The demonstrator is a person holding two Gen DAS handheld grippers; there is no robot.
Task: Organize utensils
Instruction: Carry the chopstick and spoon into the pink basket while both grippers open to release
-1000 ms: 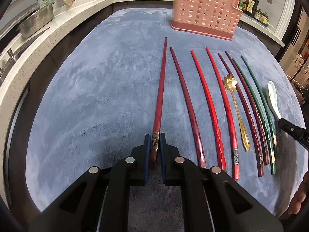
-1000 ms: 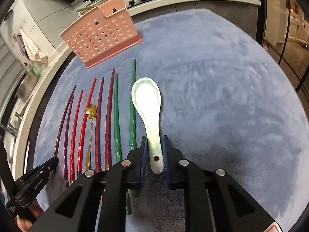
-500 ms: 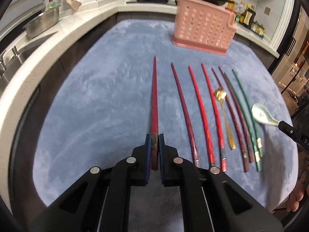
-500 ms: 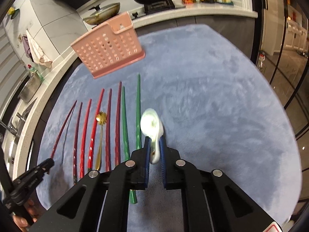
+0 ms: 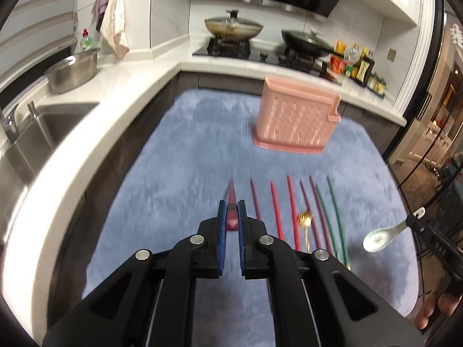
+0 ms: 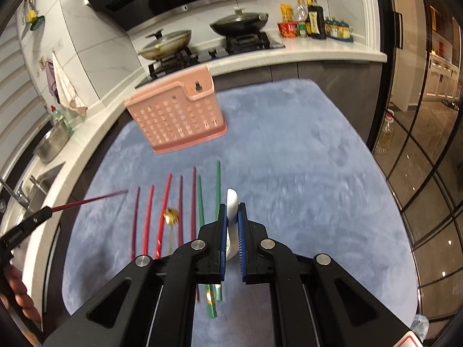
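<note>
My left gripper (image 5: 231, 206) is shut on a dark red chopstick (image 5: 232, 199) and holds it lifted above the blue mat; it also shows in the right wrist view (image 6: 86, 201). My right gripper (image 6: 232, 211) is shut on a white ceramic spoon (image 6: 232, 202) and holds it in the air; the spoon also shows in the left wrist view (image 5: 382, 237). Several red and green chopsticks (image 6: 166, 202) and a gold spoon (image 6: 170, 215) lie in a row on the mat. A pink perforated utensil holder (image 5: 298, 121) stands at the far side of the mat.
The blue mat (image 6: 303, 173) covers the table. A white counter with a sink (image 5: 43, 127) and a metal bowl (image 5: 72, 70) runs along the left. A stove with two pans (image 5: 234, 27) and condiment bottles (image 6: 315, 23) stand behind. Glass doors are at the right.
Both grippers have risen well above the mat, carrying the dark red chopstick and the white spoon with them. The views now tilt up toward the stove.
</note>
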